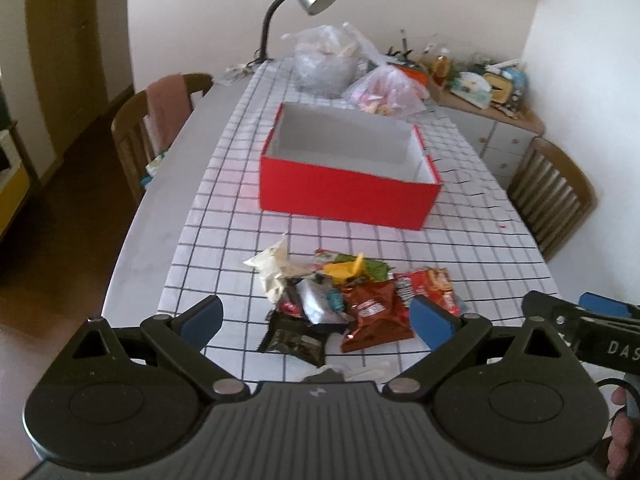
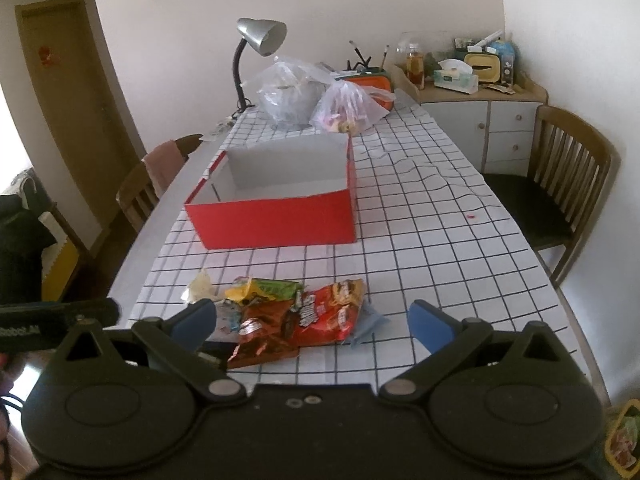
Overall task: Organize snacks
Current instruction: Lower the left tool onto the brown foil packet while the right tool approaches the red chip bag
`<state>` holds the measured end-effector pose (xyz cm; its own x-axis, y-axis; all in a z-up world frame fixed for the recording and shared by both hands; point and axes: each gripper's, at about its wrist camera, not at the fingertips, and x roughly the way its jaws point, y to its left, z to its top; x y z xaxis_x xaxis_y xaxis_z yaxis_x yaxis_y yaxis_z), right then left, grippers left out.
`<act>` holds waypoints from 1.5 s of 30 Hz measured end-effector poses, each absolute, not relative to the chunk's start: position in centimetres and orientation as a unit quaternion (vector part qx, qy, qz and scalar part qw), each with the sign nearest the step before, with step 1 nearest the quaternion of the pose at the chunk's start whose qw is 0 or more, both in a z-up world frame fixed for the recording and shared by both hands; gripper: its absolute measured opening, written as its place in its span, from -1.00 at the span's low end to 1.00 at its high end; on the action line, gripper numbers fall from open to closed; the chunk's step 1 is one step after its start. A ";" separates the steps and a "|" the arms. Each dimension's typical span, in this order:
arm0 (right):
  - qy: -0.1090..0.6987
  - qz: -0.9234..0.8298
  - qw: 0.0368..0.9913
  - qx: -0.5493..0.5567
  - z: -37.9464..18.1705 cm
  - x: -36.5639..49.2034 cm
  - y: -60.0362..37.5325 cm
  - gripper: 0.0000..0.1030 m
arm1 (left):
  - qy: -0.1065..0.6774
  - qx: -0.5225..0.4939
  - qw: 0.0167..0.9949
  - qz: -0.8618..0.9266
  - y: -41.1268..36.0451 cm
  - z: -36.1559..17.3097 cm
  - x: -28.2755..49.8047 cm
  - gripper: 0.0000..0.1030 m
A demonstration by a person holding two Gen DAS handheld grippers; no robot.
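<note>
A pile of snack packets (image 1: 344,296) lies on the checked cloth near the table's front edge; it also shows in the right wrist view (image 2: 296,316). It holds a brown-red packet (image 1: 370,316), a red packet (image 2: 332,312), a black packet (image 1: 294,340), a yellow-green one (image 2: 264,290) and a crumpled white wrapper (image 1: 274,266). Behind it stands an open red box (image 1: 348,190) with a white empty inside (image 2: 276,216). My left gripper (image 1: 316,320) is open above the near side of the pile. My right gripper (image 2: 312,322) is open over the pile too. Neither holds anything.
Two clear plastic bags (image 2: 316,96) and a grey desk lamp (image 2: 260,36) stand at the table's far end. Wooden chairs stand left (image 2: 152,188) and right (image 2: 560,188). A cabinet (image 2: 492,124) with clutter fills the back right corner.
</note>
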<state>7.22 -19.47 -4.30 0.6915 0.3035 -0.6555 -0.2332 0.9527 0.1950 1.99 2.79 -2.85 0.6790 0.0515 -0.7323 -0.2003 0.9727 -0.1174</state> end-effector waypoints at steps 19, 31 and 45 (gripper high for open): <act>0.422 0.174 0.890 -0.009 -11.9 14.5 -19.1 0.90 | 0.461 -0.089 0.879 0.078 3.5 -8.5 6.6 0.93; 0.461 0.199 0.863 -0.050 -16.4 19.0 -17.1 0.62 | 0.483 -0.086 0.868 0.082 3.3 -10.9 9.6 0.85; 0.478 0.210 0.844 -0.124 -19.8 21.0 -12.4 0.85 | 0.496 -0.089 0.859 0.093 4.0 -12.2 11.0 0.84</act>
